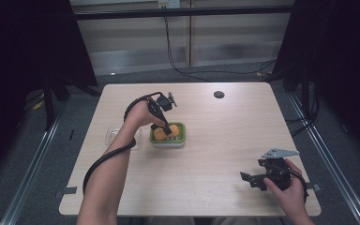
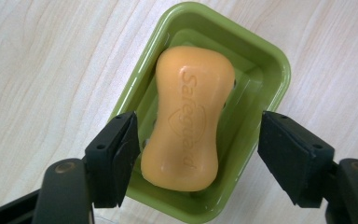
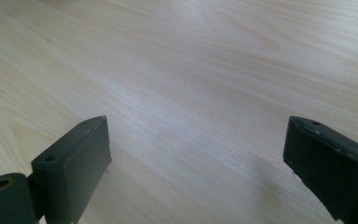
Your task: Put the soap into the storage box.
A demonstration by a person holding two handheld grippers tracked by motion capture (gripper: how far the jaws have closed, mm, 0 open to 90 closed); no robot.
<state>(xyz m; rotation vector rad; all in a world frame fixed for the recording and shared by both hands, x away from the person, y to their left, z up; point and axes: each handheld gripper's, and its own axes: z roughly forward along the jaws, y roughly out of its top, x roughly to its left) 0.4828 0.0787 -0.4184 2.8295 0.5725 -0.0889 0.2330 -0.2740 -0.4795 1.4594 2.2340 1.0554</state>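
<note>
My left gripper (image 1: 167, 127) hangs over the one orange soap bar (image 2: 186, 119) in the one green dish (image 2: 265, 60) at the high view's centre left. Its jaws are spread wide either side of the bar, gripping nothing. The left gripper view reads "Safeguard" on the soap. A clear lid (image 1: 111, 136) lies left of the dish. My right gripper (image 1: 255, 179), lower right, gapes over bare table (image 3: 191, 70); one dark disc (image 1: 219, 94) sits upper centre.

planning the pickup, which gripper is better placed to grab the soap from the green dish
Left. The left gripper hangs open over the soap in the green dish; the right gripper sits far off.
</note>
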